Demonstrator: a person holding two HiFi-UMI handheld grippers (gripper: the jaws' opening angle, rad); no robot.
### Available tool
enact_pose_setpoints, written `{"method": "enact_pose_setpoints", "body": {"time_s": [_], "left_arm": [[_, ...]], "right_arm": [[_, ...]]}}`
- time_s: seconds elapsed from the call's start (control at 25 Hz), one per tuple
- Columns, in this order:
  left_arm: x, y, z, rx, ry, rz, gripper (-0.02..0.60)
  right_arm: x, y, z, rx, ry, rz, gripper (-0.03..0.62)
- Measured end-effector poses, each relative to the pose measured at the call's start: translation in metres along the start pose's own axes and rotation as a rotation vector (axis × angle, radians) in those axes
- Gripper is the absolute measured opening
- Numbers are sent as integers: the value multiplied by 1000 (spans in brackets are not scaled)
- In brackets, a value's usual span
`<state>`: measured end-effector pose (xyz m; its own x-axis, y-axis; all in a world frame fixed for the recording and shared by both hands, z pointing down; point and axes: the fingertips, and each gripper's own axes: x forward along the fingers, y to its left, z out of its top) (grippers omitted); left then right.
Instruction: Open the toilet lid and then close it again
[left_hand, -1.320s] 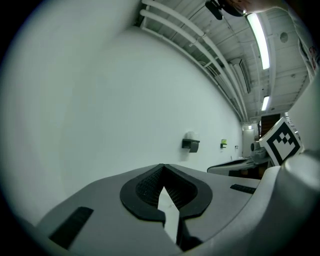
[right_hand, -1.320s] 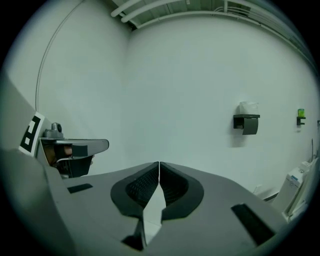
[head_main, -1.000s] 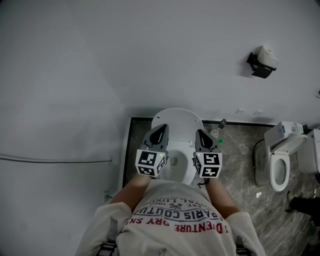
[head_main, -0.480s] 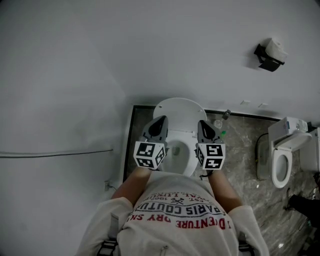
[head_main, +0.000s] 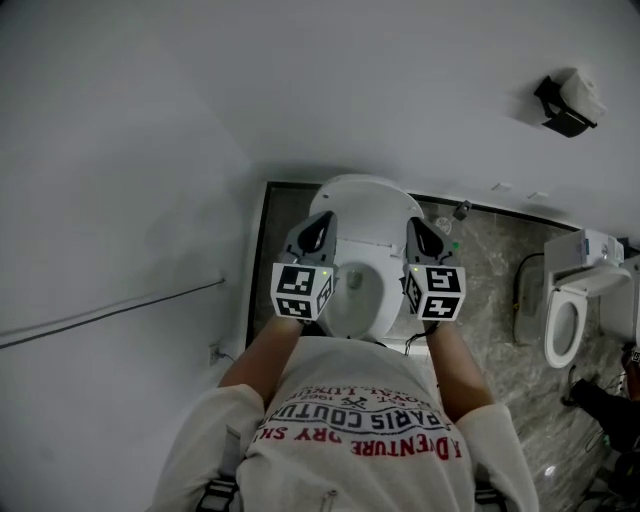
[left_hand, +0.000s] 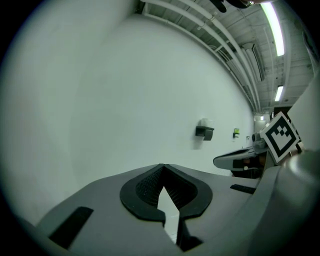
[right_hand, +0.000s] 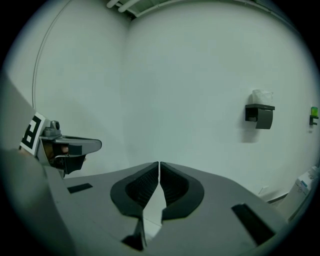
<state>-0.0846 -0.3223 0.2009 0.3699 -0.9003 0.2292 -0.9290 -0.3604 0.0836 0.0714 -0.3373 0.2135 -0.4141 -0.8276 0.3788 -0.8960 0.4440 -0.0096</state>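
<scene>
We have moved both grippers forward along the sides of the toilet bowl (head_main: 352, 296). The left gripper (head_main: 323, 221) and right gripper (head_main: 415, 226) flank it, each with its jaws pressed together on nothing. The toilet lid (head_main: 365, 200) stands raised against the wall, just beyond their tips.

White toilet (head_main: 365, 205) (grey marbled floor (head_main: 490, 300))

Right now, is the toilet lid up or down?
Up. The lid stands raised at the back, and you can see down into the open bowl.
</scene>
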Motion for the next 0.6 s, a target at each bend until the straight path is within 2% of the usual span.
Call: {"method": "enact_pose_setpoints", "body": {"time_s": [0.28, 0.6], "left_arm": [[65, 27, -21, 8, 124, -37, 5], [134, 58, -78, 4, 291, -125, 6]], "right_arm": [[66, -26, 2, 37, 107, -16, 17], [155, -21, -38, 94, 282, -5, 17]]}}
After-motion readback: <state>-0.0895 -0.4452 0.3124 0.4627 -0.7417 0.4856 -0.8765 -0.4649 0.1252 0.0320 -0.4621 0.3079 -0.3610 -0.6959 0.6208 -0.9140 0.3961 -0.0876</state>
